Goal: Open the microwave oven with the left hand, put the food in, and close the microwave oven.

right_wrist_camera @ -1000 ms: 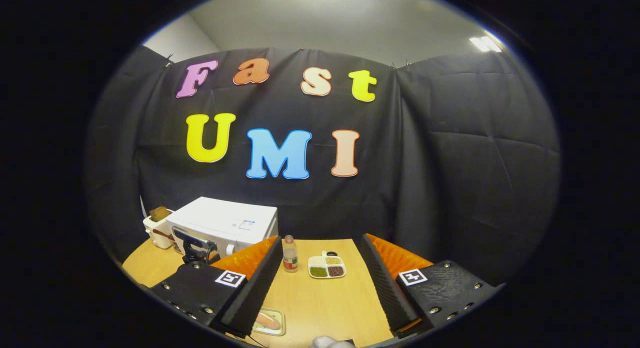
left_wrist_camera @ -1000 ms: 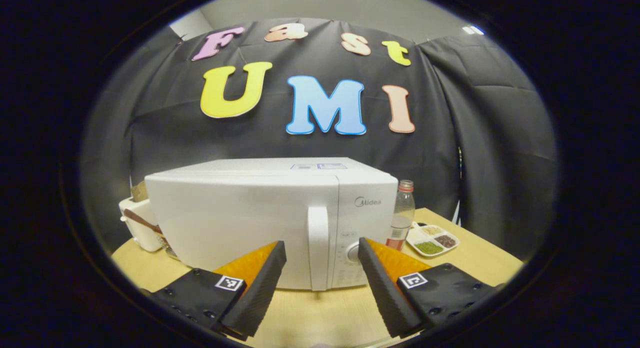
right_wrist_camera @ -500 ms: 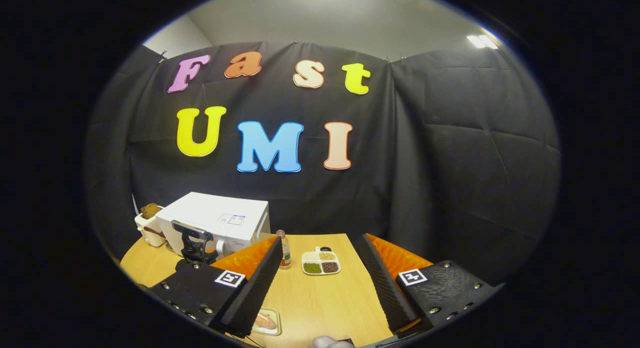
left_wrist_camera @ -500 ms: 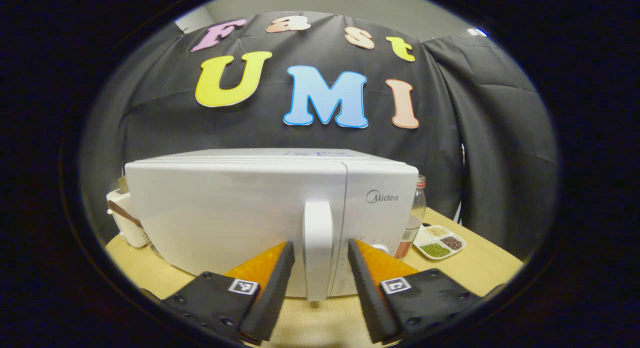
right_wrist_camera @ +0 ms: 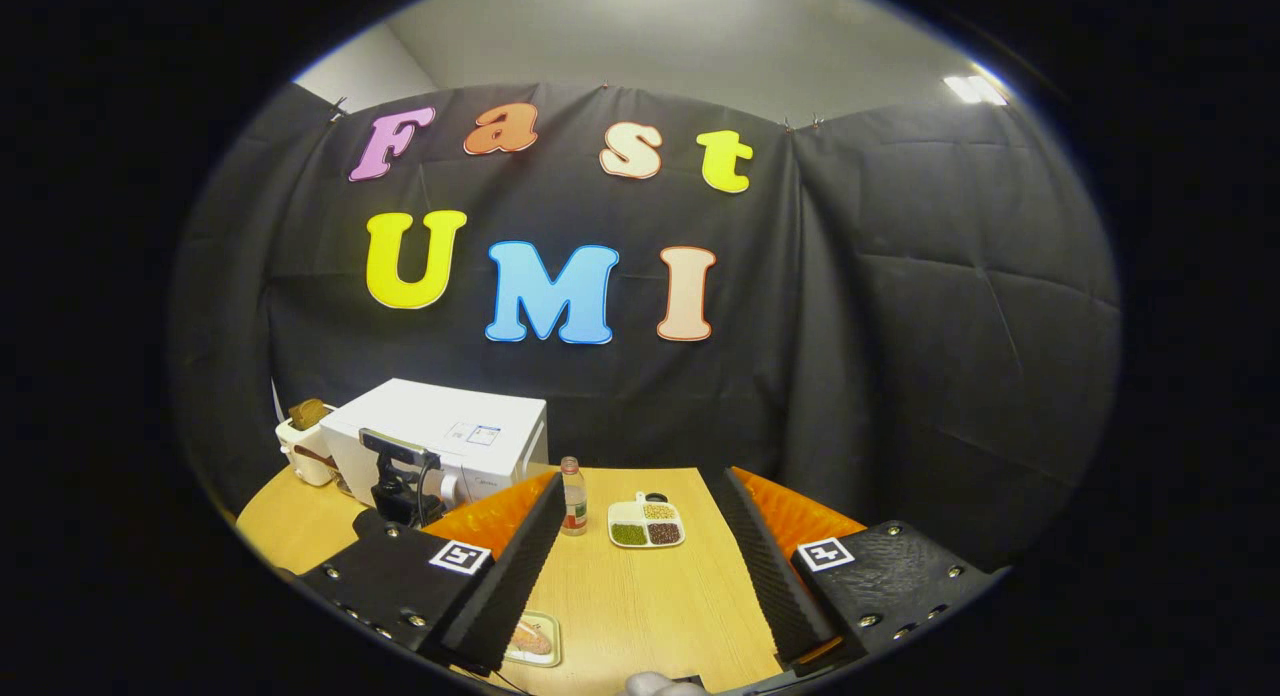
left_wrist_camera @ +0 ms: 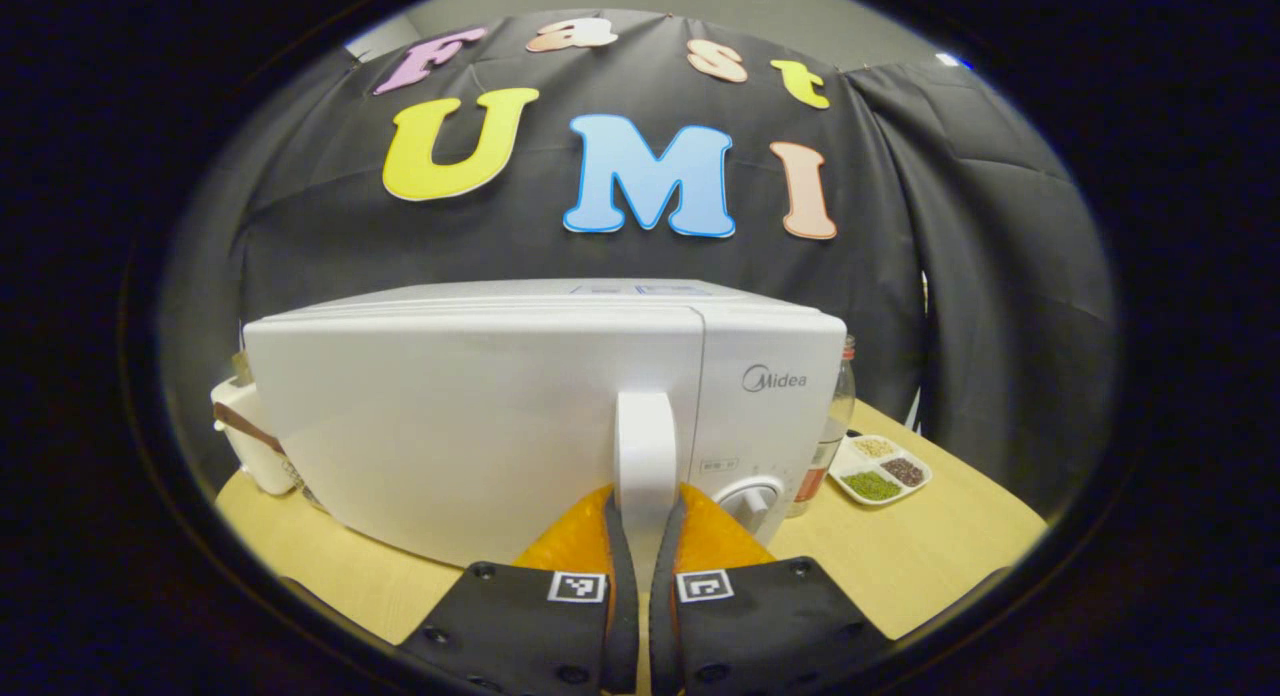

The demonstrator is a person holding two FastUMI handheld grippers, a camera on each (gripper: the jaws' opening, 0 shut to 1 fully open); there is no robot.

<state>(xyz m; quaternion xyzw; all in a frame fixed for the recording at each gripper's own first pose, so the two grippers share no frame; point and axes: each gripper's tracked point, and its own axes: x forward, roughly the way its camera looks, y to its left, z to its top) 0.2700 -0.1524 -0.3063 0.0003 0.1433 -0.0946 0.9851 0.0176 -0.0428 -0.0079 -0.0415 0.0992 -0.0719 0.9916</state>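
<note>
The white microwave oven (left_wrist_camera: pixel 470 416) stands close ahead in the left gripper view, door closed. Its upright white door handle (left_wrist_camera: pixel 646 446) runs down between my left gripper's fingers, and the left gripper (left_wrist_camera: pixel 644 521) is shut on the handle's lower part. In the right gripper view the microwave oven (right_wrist_camera: pixel 440 441) sits far off at the left, with the left gripper's camera mount in front of it. My right gripper (right_wrist_camera: pixel 635 536) hangs open above the table, holding nothing. A small tray of food (right_wrist_camera: pixel 530 639) lies near the table's front edge, partly behind the right gripper's left finger.
A wooden table (right_wrist_camera: pixel 640 596) carries a clear bottle (right_wrist_camera: pixel 573 508) and a divided white dish of beans (right_wrist_camera: pixel 646 525) to the right of the microwave. A white container (right_wrist_camera: pixel 305 446) with a brown item stands to its left.
My left gripper moved in toward the microwave and its fingers came together on the door handle. The right gripper stayed open and barely shifted.
</note>
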